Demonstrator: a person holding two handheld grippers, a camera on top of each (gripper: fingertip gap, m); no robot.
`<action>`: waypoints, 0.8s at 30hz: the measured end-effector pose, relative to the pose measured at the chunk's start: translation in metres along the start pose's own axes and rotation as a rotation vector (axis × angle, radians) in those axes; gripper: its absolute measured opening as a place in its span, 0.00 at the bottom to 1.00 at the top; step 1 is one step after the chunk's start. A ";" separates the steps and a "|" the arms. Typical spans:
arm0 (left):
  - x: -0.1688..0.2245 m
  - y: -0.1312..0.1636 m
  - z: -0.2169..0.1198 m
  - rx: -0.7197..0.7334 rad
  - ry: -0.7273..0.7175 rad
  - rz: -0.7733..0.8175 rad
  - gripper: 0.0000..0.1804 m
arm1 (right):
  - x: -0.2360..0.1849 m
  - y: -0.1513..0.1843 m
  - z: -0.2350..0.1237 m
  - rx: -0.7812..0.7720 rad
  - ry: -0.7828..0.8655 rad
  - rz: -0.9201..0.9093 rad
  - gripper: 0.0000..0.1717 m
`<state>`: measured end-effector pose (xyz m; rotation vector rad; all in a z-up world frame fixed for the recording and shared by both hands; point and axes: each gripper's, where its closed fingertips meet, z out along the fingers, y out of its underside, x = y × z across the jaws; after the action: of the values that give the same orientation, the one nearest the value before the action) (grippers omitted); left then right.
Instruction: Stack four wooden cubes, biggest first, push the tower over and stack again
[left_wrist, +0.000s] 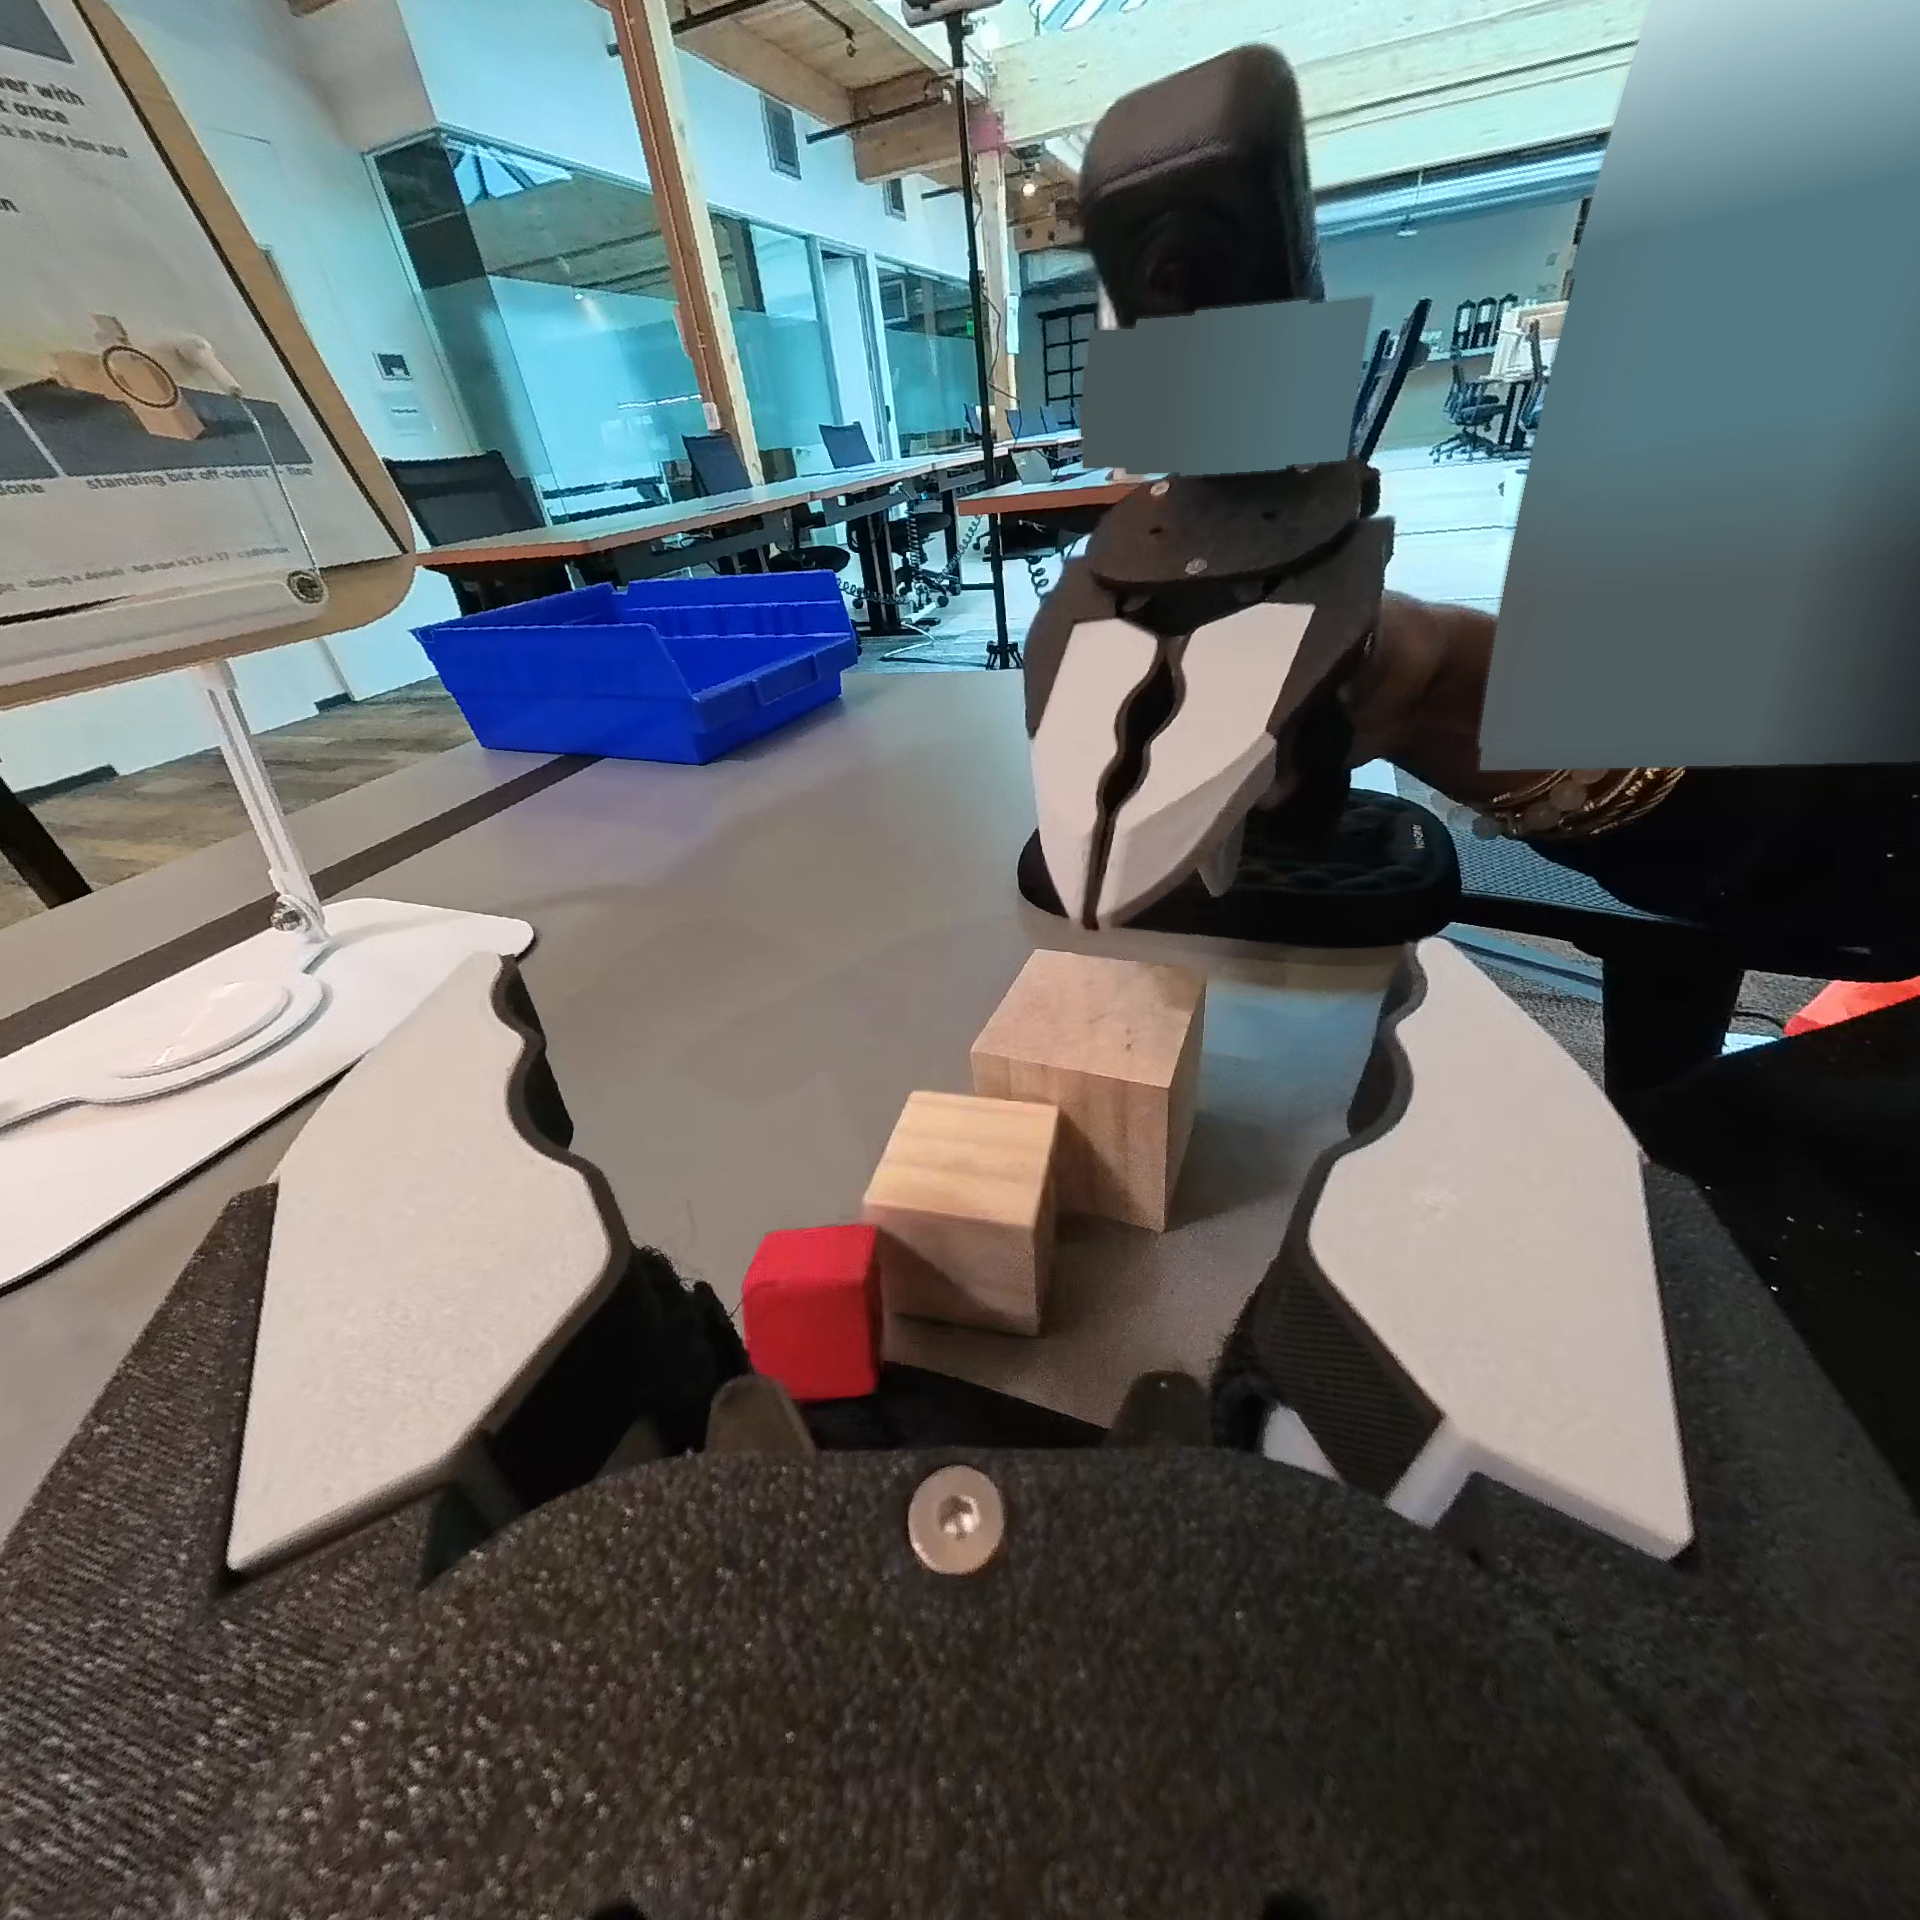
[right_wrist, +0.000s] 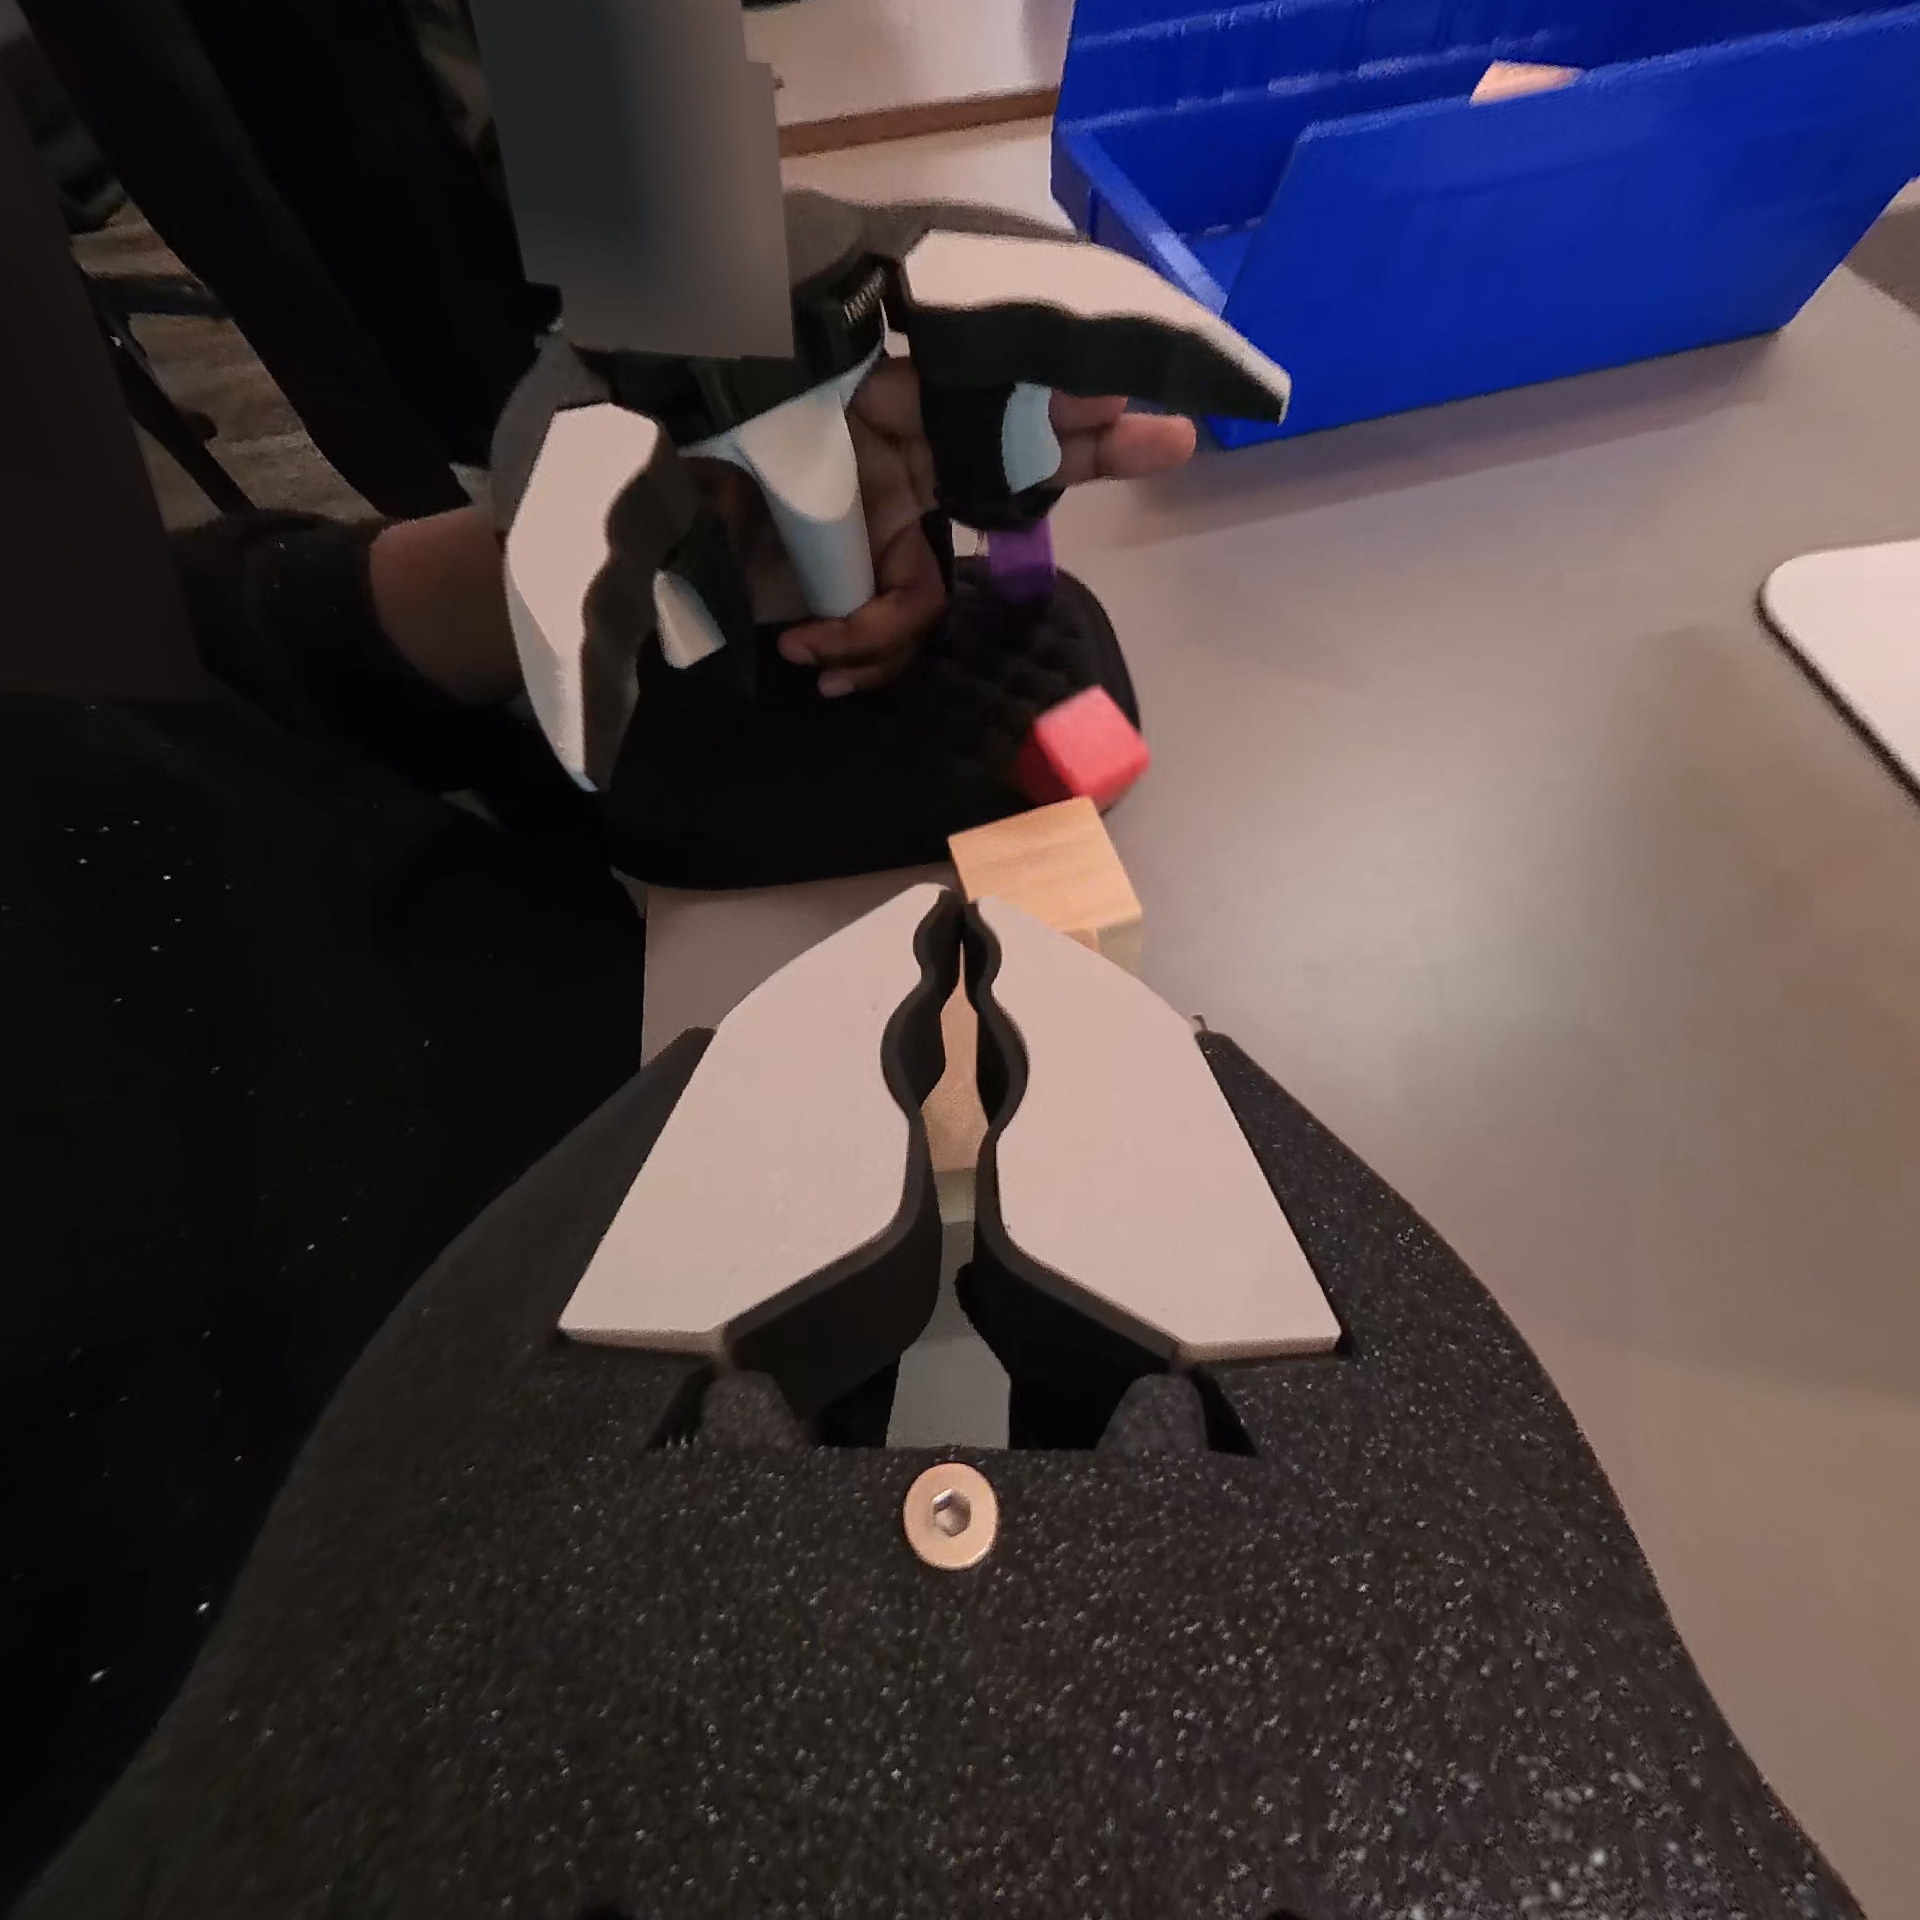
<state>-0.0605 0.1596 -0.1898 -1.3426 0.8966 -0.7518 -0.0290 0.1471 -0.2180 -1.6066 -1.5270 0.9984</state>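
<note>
1. Three cubes stand in a close row on the grey tabletop (left_wrist: 727, 935): a small red cube (left_wrist: 812, 1311), a mid-sized pale wooden cube (left_wrist: 961, 1210) just beside it, and a larger pale wooden cube (left_wrist: 1091, 1081) at the far end of the row, seen from the left wrist.
2. The left gripper (left_wrist: 956, 997) has its two white-faced fingers (left_wrist: 416, 1247) spread wide apart, and nothing is pressed between them. The row of cubes lies in the open space between the fingers, with clear gaps on both sides; the red cube sits closest to the gripper's black body.
3. The right gripper (right_wrist: 964, 914) has its fingers drawn together, tips meeting, with nothing clamped. It hangs tilted down just above the larger wooden cube, whose pale top shows through the wavy slit between the fingers; the mid-sized wooden cube lies just past its tips.
4. A black padded cushion (left_wrist: 1340, 883) lies on the table behind the right gripper, and a hand (left_wrist: 1423, 675) grips its handle.
5. Farther back on the table stands a blue plastic bin (left_wrist: 665, 665), well apart from the cubes.
6. To the left, a white flat base (left_wrist: 156, 1091) carries a slim stand holding a tilted printed sheet on a wooden board (left_wrist: 156, 312).
</note>
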 end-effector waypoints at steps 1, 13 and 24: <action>0.000 0.000 0.000 0.000 0.001 0.001 0.81 | 0.000 -0.004 -0.003 0.032 0.002 -0.019 0.01; 0.002 0.000 0.000 -0.001 0.009 0.009 0.81 | 0.030 -0.027 -0.078 0.381 0.334 -0.100 0.79; 0.008 0.000 0.001 -0.020 0.062 0.002 0.77 | 0.027 0.014 -0.096 0.487 0.289 -0.063 0.79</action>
<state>-0.0555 0.1535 -0.1908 -1.3415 0.9564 -0.7887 0.0634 0.1749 -0.1879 -1.2808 -1.0351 0.9630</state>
